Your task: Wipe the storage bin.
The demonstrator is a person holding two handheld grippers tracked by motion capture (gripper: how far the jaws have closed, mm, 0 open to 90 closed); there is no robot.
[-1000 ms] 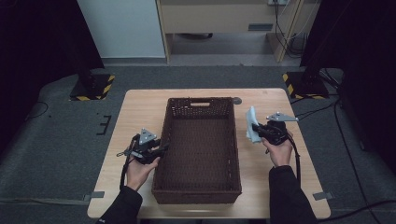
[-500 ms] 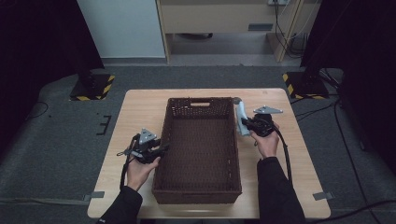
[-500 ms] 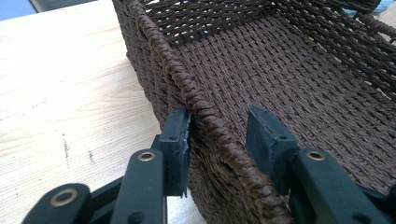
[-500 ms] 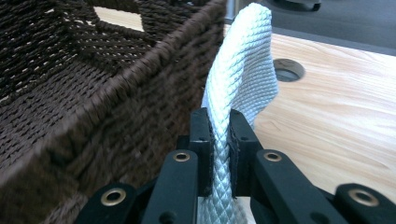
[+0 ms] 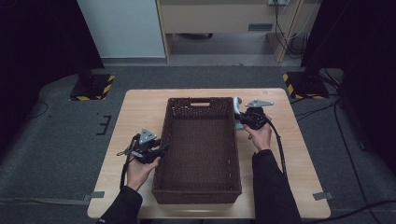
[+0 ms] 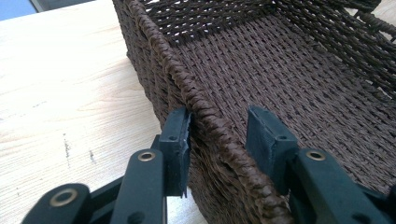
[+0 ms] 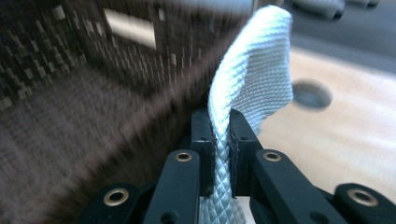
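A: Left gripper (image 5: pixel 161 150) at the left long rim of the brown basket (image 5: pixel 200 140)?

B: Yes. Low on the left side, near the front corner. Half wide. One black jaw outside the woven wall, one inside, rim in the middle. Outside jaw right against the weave. Inside jaw a little way off, with a gap.

A: Holding the basket, then?

B: Not squeezing. Just sitting over the rim (image 6: pixel 205 116). Rim seen close up in the left gripper view, thick and twisted like rope.

A: And the basket?

B: In the middle of the worktop (image 5: pixel 140 112), long way pointing away from the person. A cut-out handle (image 5: pixel 200 103) in the far end wall.

A: Now the right side?

B: Right gripper (image 5: pixel 240 116) by the far right corner of the basket, just beside the rim. Pinched tight on a pale grey strap (image 5: pixel 237 108).

A: Where on the strap?

B: Strap squeezed flat in the middle of the jaws, in the right gripper view (image 7: pixel 219 140). Top end (image 7: pixel 252 70) sticking up past the jaws and bending over. Woven, with a criss-cross pattern.

A: Anything behind?

B: A round hole (image 7: pixel 312 94) in the worktop, blurry, just past the strap.
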